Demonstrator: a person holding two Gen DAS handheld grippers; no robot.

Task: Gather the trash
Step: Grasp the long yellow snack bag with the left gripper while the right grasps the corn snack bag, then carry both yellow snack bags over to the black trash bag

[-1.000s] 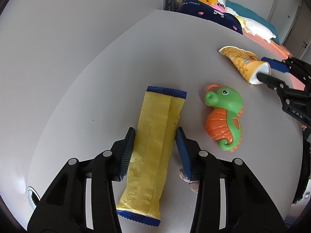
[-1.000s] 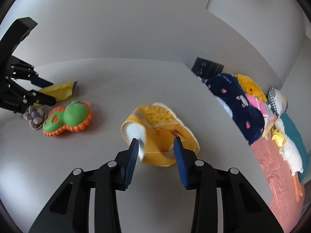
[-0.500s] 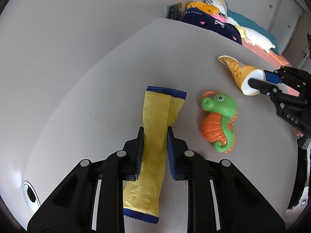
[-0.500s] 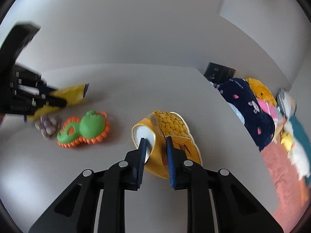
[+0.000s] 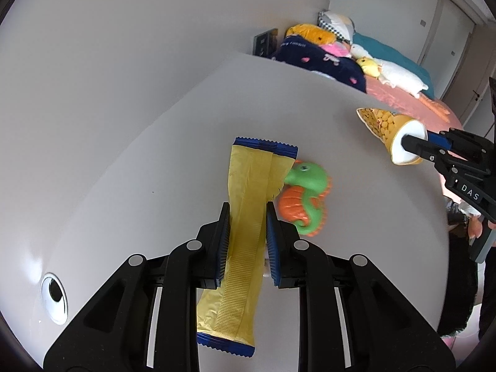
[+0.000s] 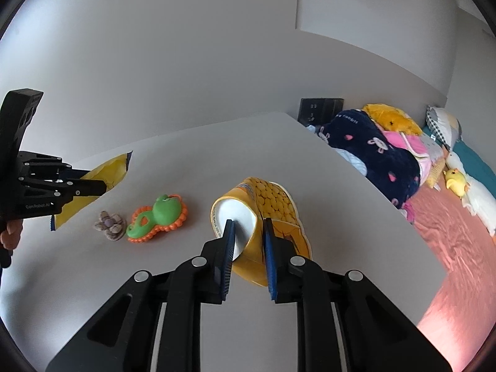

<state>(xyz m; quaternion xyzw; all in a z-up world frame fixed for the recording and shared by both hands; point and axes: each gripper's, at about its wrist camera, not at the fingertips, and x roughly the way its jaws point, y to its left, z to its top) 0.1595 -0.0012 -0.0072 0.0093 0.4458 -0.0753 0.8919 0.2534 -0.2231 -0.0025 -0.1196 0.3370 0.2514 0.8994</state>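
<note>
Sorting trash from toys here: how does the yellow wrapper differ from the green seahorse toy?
The yellow wrapper is flat, long and crinkled with blue ends; the seahorse toy is chunky, green and orange. The wrapper is clamped in the left gripper and lifted; the seahorse toy lies free on the table. Nothing obvious is shared.

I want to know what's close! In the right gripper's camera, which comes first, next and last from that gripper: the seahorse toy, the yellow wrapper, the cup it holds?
1. Yellow paper cup: clamped in the right gripper, so nearest.
2. Green and orange seahorse toy: on the table, left of the cup.
3. Yellow snack wrapper: farthest left, held by the left gripper.
</note>
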